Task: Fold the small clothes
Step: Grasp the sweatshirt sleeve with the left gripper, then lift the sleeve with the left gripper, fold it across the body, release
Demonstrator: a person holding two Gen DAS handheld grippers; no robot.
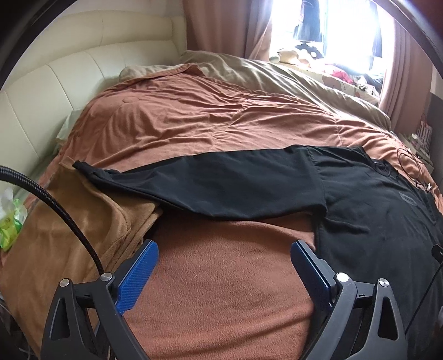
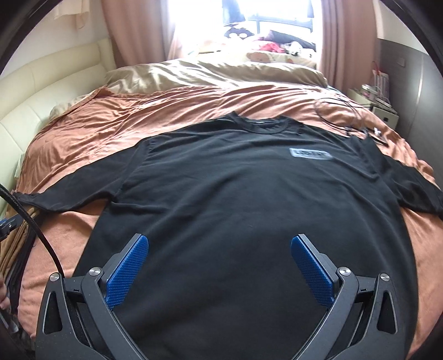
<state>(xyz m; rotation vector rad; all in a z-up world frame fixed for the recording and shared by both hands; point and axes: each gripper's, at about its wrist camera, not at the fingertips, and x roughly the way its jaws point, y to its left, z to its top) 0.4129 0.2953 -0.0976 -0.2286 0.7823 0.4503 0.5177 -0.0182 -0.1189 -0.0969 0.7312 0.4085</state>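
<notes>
Bed (image 2: 193, 105), shirt (image 2: 235, 193) under right hand-held gripper (image 2: 220, 249)

A wide bed (image 2: 177, 110) filled most of both views, covered by a wrinkled rust-brown duvet (image 1: 210, 116) with a tan sheet (image 2: 210, 73) bunched along its far edge. A cream padded headboard (image 1: 69, 80) curved up the left side of each frame. At the top centre, a window (image 2: 277, 13) blazed with overexposed daylight between dusty pink curtains (image 2: 133, 30). Plush toys (image 2: 271, 52) were heaped beneath it. At the right edge, a white bedside cabinet (image 2: 384, 113) stood against a grey wall panel (image 2: 420, 91).
</notes>
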